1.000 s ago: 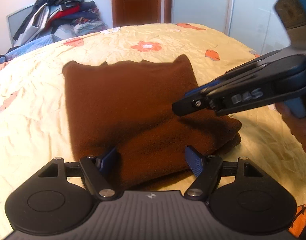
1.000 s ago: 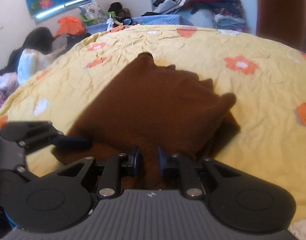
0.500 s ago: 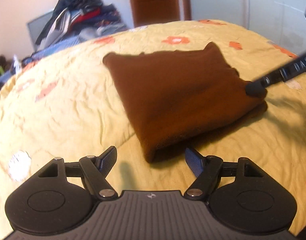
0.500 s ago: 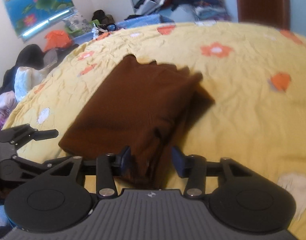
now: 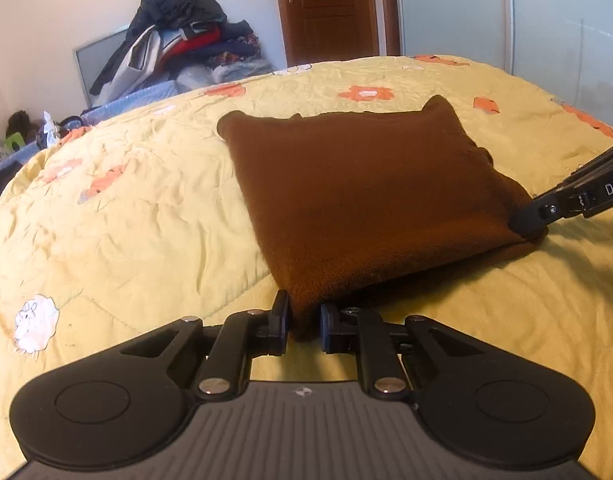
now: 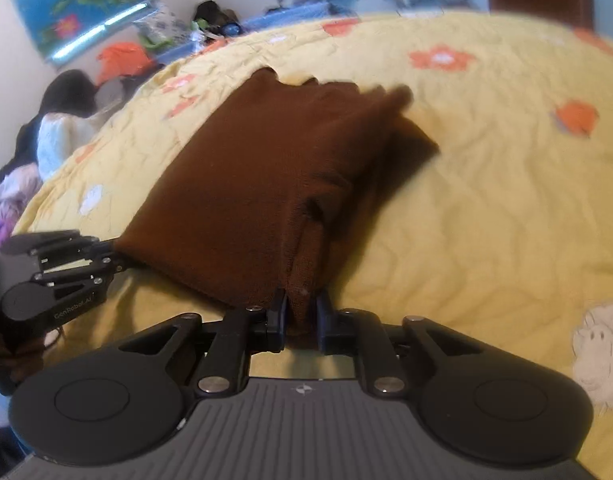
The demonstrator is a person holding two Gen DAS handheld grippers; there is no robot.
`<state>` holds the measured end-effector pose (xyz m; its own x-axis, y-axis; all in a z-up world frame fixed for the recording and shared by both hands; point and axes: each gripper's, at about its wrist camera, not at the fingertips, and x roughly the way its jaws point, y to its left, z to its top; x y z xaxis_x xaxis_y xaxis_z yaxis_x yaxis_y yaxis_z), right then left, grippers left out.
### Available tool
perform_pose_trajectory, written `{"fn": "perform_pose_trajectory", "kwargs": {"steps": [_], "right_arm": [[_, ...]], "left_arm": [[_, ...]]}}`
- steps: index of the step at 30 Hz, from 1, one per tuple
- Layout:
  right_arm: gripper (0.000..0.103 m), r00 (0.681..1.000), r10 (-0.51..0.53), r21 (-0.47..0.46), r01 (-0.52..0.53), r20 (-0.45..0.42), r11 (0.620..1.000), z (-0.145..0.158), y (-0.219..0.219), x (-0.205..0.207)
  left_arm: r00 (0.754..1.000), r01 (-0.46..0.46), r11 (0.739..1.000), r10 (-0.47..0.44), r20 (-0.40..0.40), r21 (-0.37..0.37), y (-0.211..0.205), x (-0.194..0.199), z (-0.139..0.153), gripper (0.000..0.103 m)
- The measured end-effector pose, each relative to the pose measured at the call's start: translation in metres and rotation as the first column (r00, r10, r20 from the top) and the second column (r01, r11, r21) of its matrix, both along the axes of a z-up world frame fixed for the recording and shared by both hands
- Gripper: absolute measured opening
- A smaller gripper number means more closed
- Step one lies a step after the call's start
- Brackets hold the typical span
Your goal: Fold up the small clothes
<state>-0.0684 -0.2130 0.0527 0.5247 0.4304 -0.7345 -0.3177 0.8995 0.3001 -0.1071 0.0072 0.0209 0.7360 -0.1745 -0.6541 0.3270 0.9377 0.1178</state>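
Left gripper [image 5: 303, 322], right gripper [image 6: 301, 316]: jaws closing on near corners of brown garment [image 5: 366, 188]. Lift both corners evenly, keep layers together.

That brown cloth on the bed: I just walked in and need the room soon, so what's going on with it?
A person is folding a small brown garment on a yellow flowered bedspread, using a hand-held gripper in each hand. The left hand-held gripper is closing on the garment's near corner, with the cloth between its pads. The right hand-held gripper is closing on the other near corner, cloth likewise pinched. The garment already lies folded into a rough rectangle, flat on the bed and not yet lifted.
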Motion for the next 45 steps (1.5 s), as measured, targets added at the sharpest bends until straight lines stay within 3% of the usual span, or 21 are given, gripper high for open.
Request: {"fn": "perform_pose_trajectory", "kwargs": {"steps": [1, 2, 3, 5, 7, 8, 9, 13, 15, 21, 26, 28, 32, 34, 45], "right_arm": [[0.039, 1.0, -0.027, 0.008, 0.027, -0.008, 1.0, 0.003, -0.003, -0.001], [0.056, 0.998, -0.058, 0.02, 0.058, -0.004, 0.998, 0.008, -0.007, -0.005], [0.062, 0.996, -0.09, 0.034, 0.089, 0.018, 0.995, 0.014, -0.012, -0.011], [0.062, 0.99, -0.137, 0.088, 0.133, 0.039, 0.987, 0.023, -0.019, -0.022], [0.071, 0.986, -0.157, 0.129, 0.15, 0.047, 0.98, 0.027, -0.017, -0.028], [0.082, 0.986, -0.155, 0.127, 0.147, 0.055, 0.981, 0.027, -0.012, -0.031], [0.09, 0.988, -0.143, 0.114, 0.135, 0.063, 0.984, 0.026, -0.005, -0.032], [0.093, 0.988, -0.142, -0.033, 0.145, 0.067, 0.989, 0.019, 0.021, -0.032], [0.103, 0.984, -0.162, -0.081, 0.169, 0.077, 0.982, 0.017, 0.025, -0.036], [0.103, 0.976, -0.187, -0.124, 0.2, 0.109, 0.972, 0.016, 0.026, -0.051], [0.103, 0.963, -0.25, -0.156, 0.263, 0.098, 0.952, -0.006, 0.039, -0.054], [0.103, 0.961, -0.258, -0.182, 0.273, 0.103, 0.945, -0.02, 0.045, -0.054], [0.103, 0.95, -0.246, -0.246, 0.289, 0.192, 0.925, -0.028, 0.058, -0.06], [0.103, 0.943, -0.262, -0.238, 0.307, 0.204, 0.921, -0.029, 0.059, -0.056], [0.103, 0.905, -0.338, -0.221, 0.396, 0.26, 0.891, -0.037, 0.067, -0.046]], "left_arm": [[1.0, 0.0, 1.0, 0.0, -0.005, -0.006, 0.003, -0.004, 0.003, 0.017], [1.0, -0.005, 1.0, 0.004, -0.023, -0.018, 0.006, -0.007, 0.007, 0.018], [0.999, -0.013, 0.999, 0.012, -0.04, -0.034, 0.01, -0.01, 0.01, 0.018], [0.998, -0.027, 0.997, 0.022, -0.059, -0.078, 0.015, -0.015, 0.017, 0.023], [0.998, -0.044, 0.994, 0.039, -0.053, -0.102, 0.014, -0.013, 0.021, 0.046], [0.998, -0.057, 0.994, 0.054, -0.032, -0.096, 0.01, -0.012, 0.022, 0.07], [0.997, -0.073, 0.994, 0.073, 0.0, -0.08, 0.004, -0.01, 0.023, 0.081], [0.996, -0.074, 0.997, 0.075, 0.047, -0.027, -0.013, -0.005, 0.029, 0.082], [0.995, -0.079, 0.996, 0.081, 0.052, -0.031, -0.015, -0.003, 0.03, 0.082], [0.991, -0.136, 0.99, 0.136, -0.016, -0.038, -0.015, 0.004, 0.014, 0.082], [0.974, -0.217, 0.976, 0.215, -0.067, -0.031, -0.019, -0.003, -0.005, 0.082], [0.967, -0.251, 0.967, 0.248, -0.056, -0.041, -0.019, -0.008, -0.008, 0.088], [0.958, -0.287, 0.956, 0.286, -0.028, -0.057, -0.013, -0.01, -0.015, 0.103], [0.955, -0.297, 0.946, 0.298, -0.012, -0.127, -0.004, -0.01, -0.022, 0.103], [0.966, -0.258, 0.958, 0.26, 0.0, -0.124, -0.004, -0.009, -0.023, 0.103]]}}
